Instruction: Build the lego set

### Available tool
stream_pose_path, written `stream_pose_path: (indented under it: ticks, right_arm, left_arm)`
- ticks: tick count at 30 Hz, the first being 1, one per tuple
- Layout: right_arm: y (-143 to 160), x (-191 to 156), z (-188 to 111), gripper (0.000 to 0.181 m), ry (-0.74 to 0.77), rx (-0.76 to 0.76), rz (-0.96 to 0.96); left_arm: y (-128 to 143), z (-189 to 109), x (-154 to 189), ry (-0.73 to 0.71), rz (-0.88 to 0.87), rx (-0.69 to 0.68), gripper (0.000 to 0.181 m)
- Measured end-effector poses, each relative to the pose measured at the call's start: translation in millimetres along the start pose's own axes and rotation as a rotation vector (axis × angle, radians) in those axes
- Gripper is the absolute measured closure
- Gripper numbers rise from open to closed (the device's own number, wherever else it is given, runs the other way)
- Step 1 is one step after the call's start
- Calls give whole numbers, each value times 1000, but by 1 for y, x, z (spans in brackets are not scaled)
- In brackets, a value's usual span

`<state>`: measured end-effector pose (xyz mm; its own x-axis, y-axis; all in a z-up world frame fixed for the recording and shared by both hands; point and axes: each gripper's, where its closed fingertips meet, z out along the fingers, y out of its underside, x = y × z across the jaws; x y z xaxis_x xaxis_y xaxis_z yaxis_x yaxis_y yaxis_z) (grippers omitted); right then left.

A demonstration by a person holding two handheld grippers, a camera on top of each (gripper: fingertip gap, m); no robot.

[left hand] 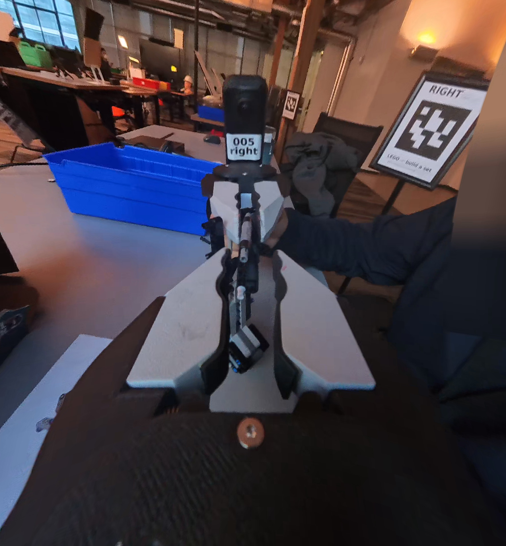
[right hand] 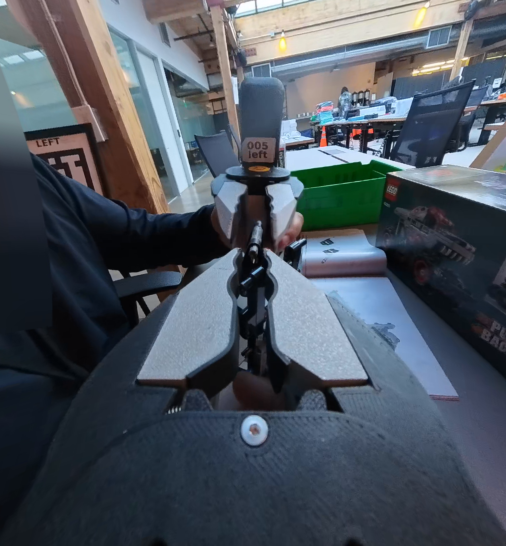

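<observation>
We hold the two grippers nose to nose above the grey table (left hand: 83,266), sharing one long, narrow lego assembly of black and grey beams (left hand: 241,310). Our left gripper (left hand: 249,260) has its grey fingers (left hand: 186,325) partly open, and the assembly runs loosely down the gap; whether the tips pinch it is hard to say, as the view blurs there. Our right gripper (right hand: 253,260) is closed tight on the black beams, with a metallic axle (right hand: 256,236) poking out toward the other gripper.

The blue plastic bin (left hand: 127,183), green plastic bin (right hand: 340,198), open instruction booklet (right hand: 373,301) and dark set box (right hand: 453,236) sit nearby. If we push off-axis, the beams could twist apart or the axle could slip and drop.
</observation>
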<state>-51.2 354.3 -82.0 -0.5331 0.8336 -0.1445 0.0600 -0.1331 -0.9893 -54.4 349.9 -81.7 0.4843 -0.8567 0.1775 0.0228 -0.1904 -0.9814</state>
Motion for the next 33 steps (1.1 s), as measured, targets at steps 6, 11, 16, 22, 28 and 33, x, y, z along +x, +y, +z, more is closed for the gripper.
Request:
stream_pose_path:
  ticks: [6,11,16,22,28,33]
  right_arm:
    - [2,-2,-1,172,2,-26,-25]
    - [2,-3,0,172,5,-39,-38]
    - [1,-3,1,173,20,-38,-55]
    - [-1,1,-10,138,121,-97,-85]
    - [2,19,-33,107,279,-75,-21]
    - [11,35,-43,118,352,-81,16]
  left_arm:
    - [-5,0,-1,-39,56,-42,174]
    - [0,3,8,-3,112,-290,161]
    - [14,6,1,-44,232,-527,175]
    - [8,4,-2,-40,256,-551,177]
    - [-7,10,-3,72,188,-550,176]
    - [1,13,-10,170,40,-522,177]
